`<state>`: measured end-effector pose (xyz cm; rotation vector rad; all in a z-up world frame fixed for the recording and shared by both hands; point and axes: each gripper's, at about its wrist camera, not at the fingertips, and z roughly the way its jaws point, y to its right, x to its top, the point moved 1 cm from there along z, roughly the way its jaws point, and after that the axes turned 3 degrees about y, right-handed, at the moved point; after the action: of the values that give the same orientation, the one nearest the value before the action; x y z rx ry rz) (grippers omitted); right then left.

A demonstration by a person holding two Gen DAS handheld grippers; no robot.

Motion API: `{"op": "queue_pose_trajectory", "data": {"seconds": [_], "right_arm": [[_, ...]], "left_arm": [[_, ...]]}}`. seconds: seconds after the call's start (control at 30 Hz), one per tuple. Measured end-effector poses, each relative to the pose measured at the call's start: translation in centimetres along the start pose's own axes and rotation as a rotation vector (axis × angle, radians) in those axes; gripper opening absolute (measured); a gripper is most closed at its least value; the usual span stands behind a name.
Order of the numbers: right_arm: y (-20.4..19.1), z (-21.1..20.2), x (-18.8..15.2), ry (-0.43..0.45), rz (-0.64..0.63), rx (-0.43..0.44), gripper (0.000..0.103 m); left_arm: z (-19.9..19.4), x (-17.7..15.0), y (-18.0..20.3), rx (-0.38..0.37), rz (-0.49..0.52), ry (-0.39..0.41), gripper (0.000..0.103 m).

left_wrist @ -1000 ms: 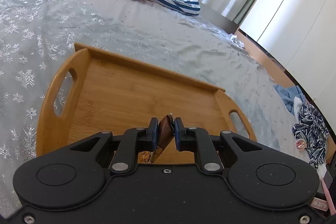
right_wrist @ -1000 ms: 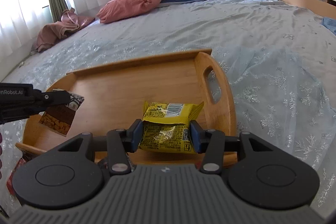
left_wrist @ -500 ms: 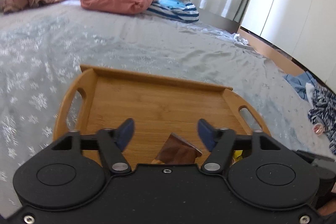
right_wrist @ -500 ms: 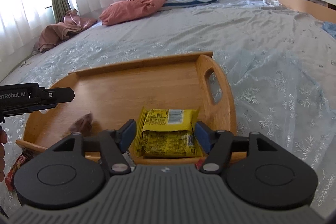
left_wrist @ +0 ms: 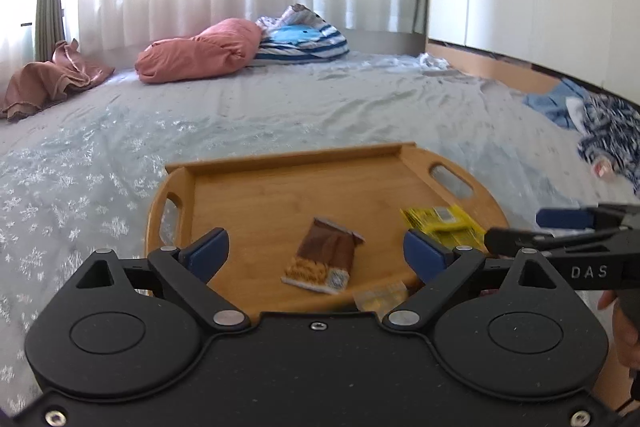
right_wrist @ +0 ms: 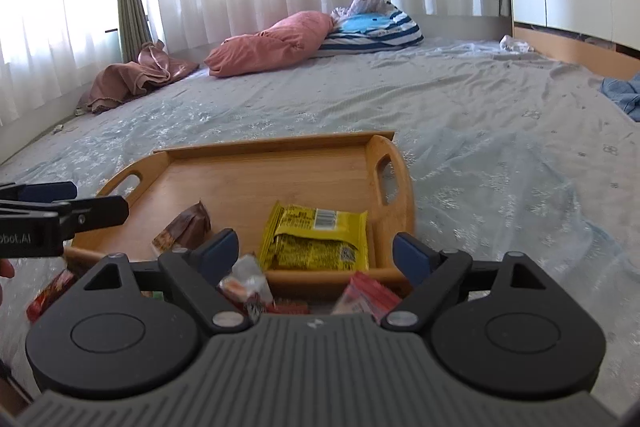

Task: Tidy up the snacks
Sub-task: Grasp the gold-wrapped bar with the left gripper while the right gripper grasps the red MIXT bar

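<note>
With both my left gripper and right gripper opening their fingers on nothing, the brown packet and yellow packet lie on the tray, so the next move is to fetch the loose snacks off the bed.

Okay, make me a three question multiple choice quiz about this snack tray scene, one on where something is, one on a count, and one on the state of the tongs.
1. Where does the yellow packet lie?
A. on the pink pillow
B. in the wooden tray, near its right handle
C. on the floor

2. How many packets lie in the tray?
A. two
B. five
C. none

3. What is pressed between the left tongs?
A. the brown packet
B. the tray's handle
C. nothing

Answers: 1 B, the yellow packet lies beside the wooden tray's right handle. 2 A, only it and the brown packet lie inside. 3 C, the left tongs are opening and grip nothing.
</note>
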<state>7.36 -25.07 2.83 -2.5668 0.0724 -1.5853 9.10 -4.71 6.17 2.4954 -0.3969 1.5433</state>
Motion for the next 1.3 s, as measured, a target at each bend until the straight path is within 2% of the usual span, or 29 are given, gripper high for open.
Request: {"op": "queue_pose_trajectory", "data": {"seconds": [0.13,0.27,0.37,0.53,0.6,0.63,0.73,0.8,0.9,1.3], "right_arm": [[-0.2,-1.5,-1.0,0.008,-0.038,-0.011,0.092],[-0.4,-2.5,-1.9,0.01,-0.075,-0.024,0.092],[-0.3,-3.0,-2.4,0.009,-0.082,-0.023,0.092],[-0.2,-3.5,-3.0,0.011,-0.069,0.002,0.09],[-0.3,-3.6,-3.4,0.006,-0.067,0.006,0.085],[-0.3,-3.7,-3.5,0.005,-0.067,0.005,0.083],[-0.5,-3.9,-4.1,0.0,-0.064,0.01,0.065],[-0.6,-4.0,-4.4,-0.003,-0.064,0.021,0.051],[-0.9,-3.9,-4.8,-0.017,-0.073,0.036,0.04],[-2.0,-2.1,-4.8,-0.045,-0.102,0.058,0.037]], "left_arm": [[-1.1,-1.1,1.1,-0.019,0.008,-0.057,0.094],[-1.9,-2.0,1.0,-0.029,-0.075,-0.13,0.094],[-2.7,-2.6,0.7,-0.022,-0.103,-0.132,0.091],[-3.2,-3.3,0.8,0.03,-0.075,-0.132,0.074],[-3.0,-3.8,0.8,0.032,-0.088,-0.156,0.069],[-2.9,-4.1,0.7,0.03,-0.099,-0.168,0.061],[-2.6,-4.9,0.6,0.022,-0.126,-0.199,0.045],[-2.4,-5.3,0.7,0.022,-0.135,-0.213,0.043],[-2.1,-5.6,0.9,0.026,-0.14,-0.218,0.041],[-0.6,-6.7,1.0,0.033,-0.177,-0.243,0.039]]}}
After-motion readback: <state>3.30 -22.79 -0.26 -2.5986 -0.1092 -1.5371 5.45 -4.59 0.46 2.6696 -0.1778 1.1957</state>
